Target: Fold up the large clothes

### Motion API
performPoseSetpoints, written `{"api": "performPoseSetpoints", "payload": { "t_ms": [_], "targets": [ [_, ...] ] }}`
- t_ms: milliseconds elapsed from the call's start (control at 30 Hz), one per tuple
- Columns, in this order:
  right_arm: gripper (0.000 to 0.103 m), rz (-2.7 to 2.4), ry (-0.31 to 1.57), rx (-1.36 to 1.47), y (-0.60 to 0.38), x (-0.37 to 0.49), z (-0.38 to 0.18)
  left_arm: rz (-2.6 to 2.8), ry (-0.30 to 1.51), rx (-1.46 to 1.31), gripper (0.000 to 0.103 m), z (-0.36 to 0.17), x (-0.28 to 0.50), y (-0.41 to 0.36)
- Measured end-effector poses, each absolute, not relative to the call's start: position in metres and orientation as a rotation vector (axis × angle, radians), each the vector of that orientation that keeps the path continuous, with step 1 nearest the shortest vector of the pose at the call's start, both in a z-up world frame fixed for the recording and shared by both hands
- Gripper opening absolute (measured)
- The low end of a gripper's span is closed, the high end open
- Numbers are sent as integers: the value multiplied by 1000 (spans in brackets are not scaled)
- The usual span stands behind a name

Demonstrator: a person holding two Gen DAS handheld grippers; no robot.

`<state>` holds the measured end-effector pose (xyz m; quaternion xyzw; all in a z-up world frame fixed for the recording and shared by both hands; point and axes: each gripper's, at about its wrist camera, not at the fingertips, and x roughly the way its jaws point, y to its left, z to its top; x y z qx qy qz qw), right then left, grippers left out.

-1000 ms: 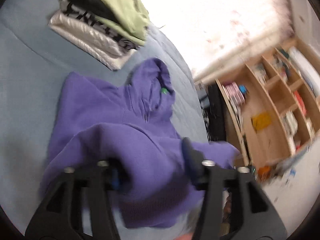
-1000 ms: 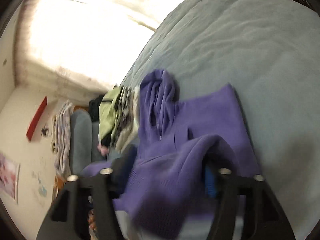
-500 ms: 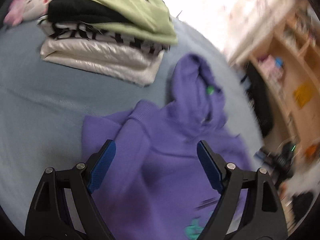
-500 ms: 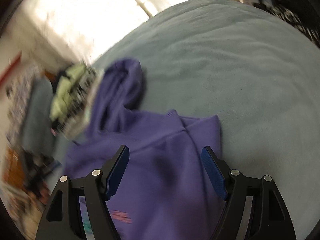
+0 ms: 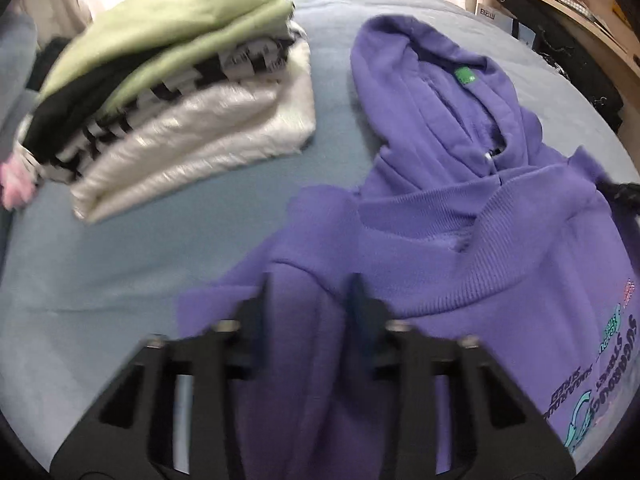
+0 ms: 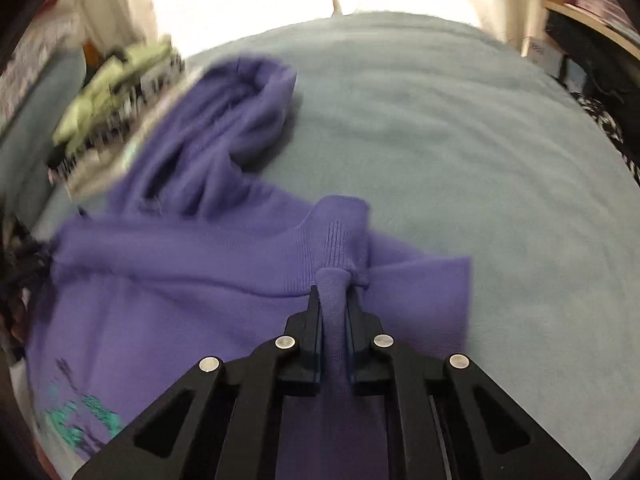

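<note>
Purple hoodie [image 6: 208, 280] now pinched both sides.

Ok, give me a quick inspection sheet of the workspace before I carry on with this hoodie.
Surface: blue-grey bed cover, soft, lightly rippled.
Job's things: purple hoodie lying print side up, hood pointing away, ribbed hem folded up to the neck.
Clutter: stack of folded clothes beside the hood, green garment on top, white one at the bottom; something pink at its far edge.
Grippers: left gripper closing, a fold of hoodie fabric between its jaws; right gripper shut on a pinch of the hoodie's ribbed hem.
Cables: nothing seen.
Surroundings: bright window behind the bed; wooden shelving to one side.
</note>
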<state>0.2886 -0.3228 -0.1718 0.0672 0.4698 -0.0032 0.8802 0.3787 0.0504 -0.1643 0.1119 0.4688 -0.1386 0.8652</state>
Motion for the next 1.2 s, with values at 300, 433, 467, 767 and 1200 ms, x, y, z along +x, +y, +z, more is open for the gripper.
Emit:
{"api": "performPoseSetpoints", "payload": {
  "t_ms": [300, 433, 467, 767, 1200],
  "targets": [
    [8, -39, 948, 284, -340, 308, -172, -148, 940, 35, 23, -160, 383, 108],
    [25, -46, 991, 333, -347, 313, -190, -123, 935, -64, 43, -158, 379, 127],
    [39, -41, 973, 345, -349, 313, -189, -121, 929, -56, 43, -154, 377, 129],
    [63, -13, 940, 281, -348, 302, -170, -220, 908, 93, 44, -130, 360, 98],
    [9, -132, 836, 218, -345, 298, -176, -24, 850, 215, 0, -158, 384, 60]
  ]
}}
